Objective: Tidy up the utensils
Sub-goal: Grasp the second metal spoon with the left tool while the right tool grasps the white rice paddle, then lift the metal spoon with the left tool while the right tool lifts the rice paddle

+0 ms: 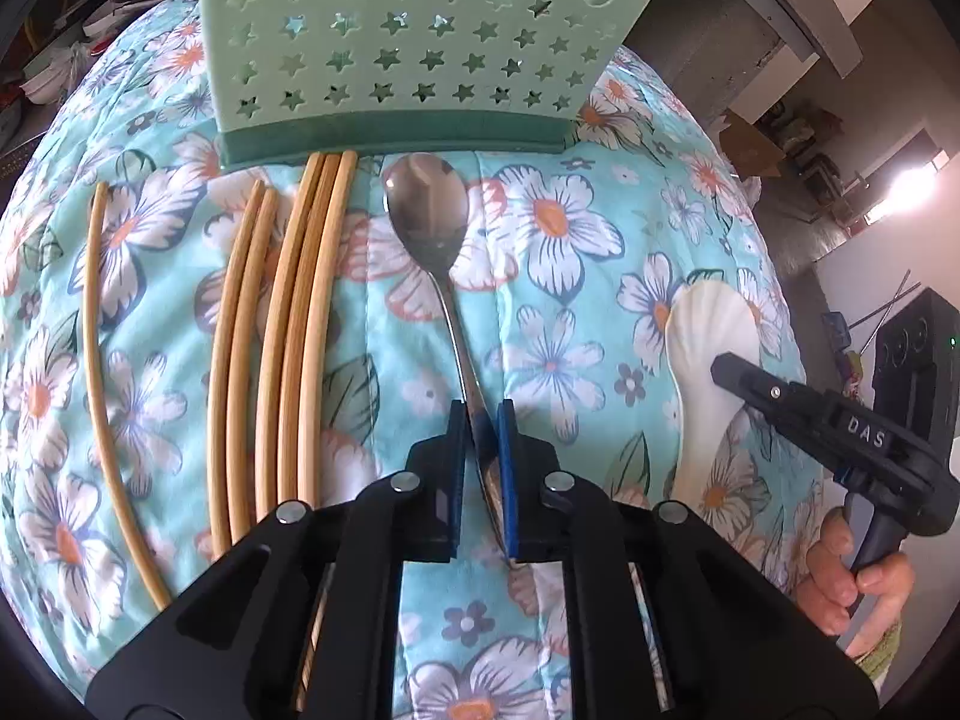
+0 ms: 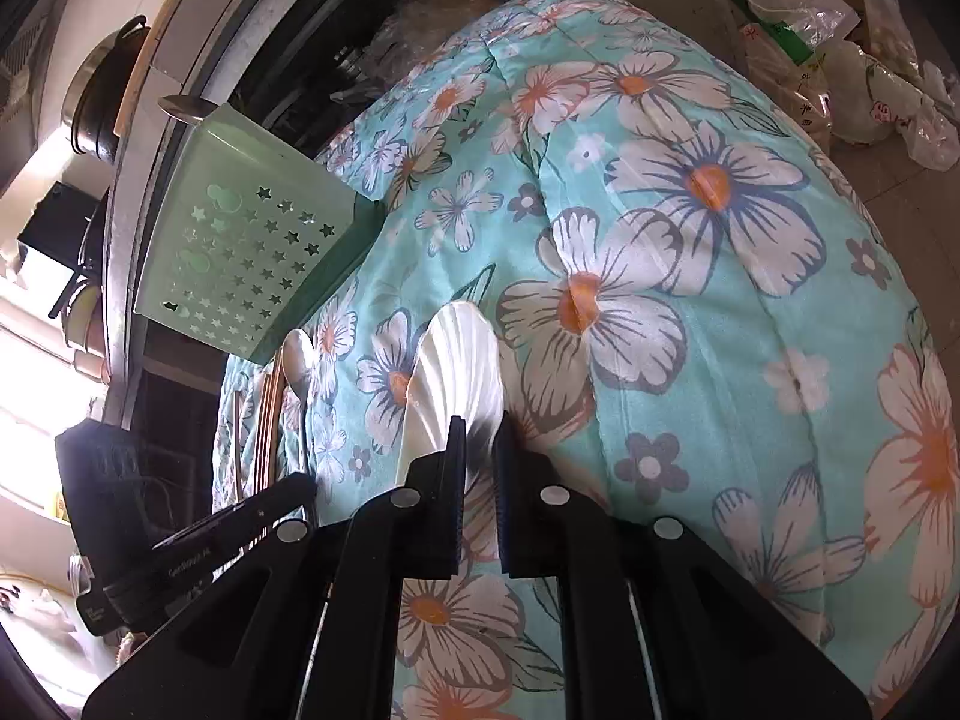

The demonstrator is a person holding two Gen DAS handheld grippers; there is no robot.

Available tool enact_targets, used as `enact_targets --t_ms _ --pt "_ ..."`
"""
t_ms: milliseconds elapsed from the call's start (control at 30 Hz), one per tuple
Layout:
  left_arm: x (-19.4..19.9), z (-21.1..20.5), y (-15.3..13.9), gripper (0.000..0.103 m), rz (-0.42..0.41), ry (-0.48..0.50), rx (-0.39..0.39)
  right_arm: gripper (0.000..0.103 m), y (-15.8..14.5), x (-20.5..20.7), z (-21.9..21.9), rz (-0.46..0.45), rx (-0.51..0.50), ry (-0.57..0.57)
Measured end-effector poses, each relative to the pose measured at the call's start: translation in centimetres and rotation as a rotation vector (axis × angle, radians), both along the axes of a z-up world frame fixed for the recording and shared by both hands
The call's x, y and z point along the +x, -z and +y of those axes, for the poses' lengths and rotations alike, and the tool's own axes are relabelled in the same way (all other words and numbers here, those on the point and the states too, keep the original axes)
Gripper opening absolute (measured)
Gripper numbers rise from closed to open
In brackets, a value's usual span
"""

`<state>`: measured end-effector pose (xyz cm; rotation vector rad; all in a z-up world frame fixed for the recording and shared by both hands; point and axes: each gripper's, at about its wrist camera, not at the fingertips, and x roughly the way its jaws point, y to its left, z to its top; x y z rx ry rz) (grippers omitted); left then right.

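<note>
Left claw (image 1: 481, 420) is clamped shut on the metal spoon (image 1: 427, 204) handle, spoon lying flat on the flowery quilt (image 1: 600, 300). Right claw (image 2: 480, 438) looks pinched on the white ladle (image 2: 456, 360). Chopsticks (image 1: 288, 330) lie alongside, green basket (image 1: 408, 42) just beyond. Grab step's done I'd say; next both need lifting, then dropping upright into the basket.

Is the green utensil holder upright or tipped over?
Upright: the green utensil holder stands on its darker base on the floral quilt, star-cut wall rising, a spoon handle poking out the top.
</note>
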<state>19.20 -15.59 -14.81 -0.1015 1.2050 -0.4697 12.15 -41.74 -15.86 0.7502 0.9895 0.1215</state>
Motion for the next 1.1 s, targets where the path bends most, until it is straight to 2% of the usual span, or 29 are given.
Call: enact_targets --t_ms 233,367,433,500,567,667,800,1100 --pt "-4.0 2.9 0.2 0.007 0.095 -0.002 -0.029 0.009 -0.4 0.5 0.0 0.007 -0.026 -0.041" --pt "-6.3 3.2 0.4 0.008 0.143 0.051 -0.037 0.009 -0.6 0.9 0.0 0.011 -0.045 -0.062" --pt "-6.7 3.3 0.3 0.016 0.150 0.075 -0.057 0.009 -0.6 1.0 0.0 0.011 -0.046 -0.065" --pt "-6.6 3.7 0.0 0.026 0.132 0.086 -0.074 0.009 -0.5 1.0 0.0 0.009 -0.047 -0.067" --pt "-5.8 3.8 -0.8 0.030 0.093 0.080 -0.081 0.009 -0.5 0.9 0.0 0.006 -0.047 -0.069" --pt "-4.5 4.0 -2.3 0.031 -0.011 0.087 -0.075 0.009 -0.5 1.0 0.0 0.007 -0.045 -0.075" --pt "-1.9 3.4 -3.1 0.033 -0.121 0.110 0.005 0.010 -0.5 1.0 0.0 0.008 -0.046 -0.081" --pt "1.5 2.0 -1.0 0.033 -0.084 0.200 0.093 0.010 -0.3 1.1 0.1 0.007 -0.046 -0.089"
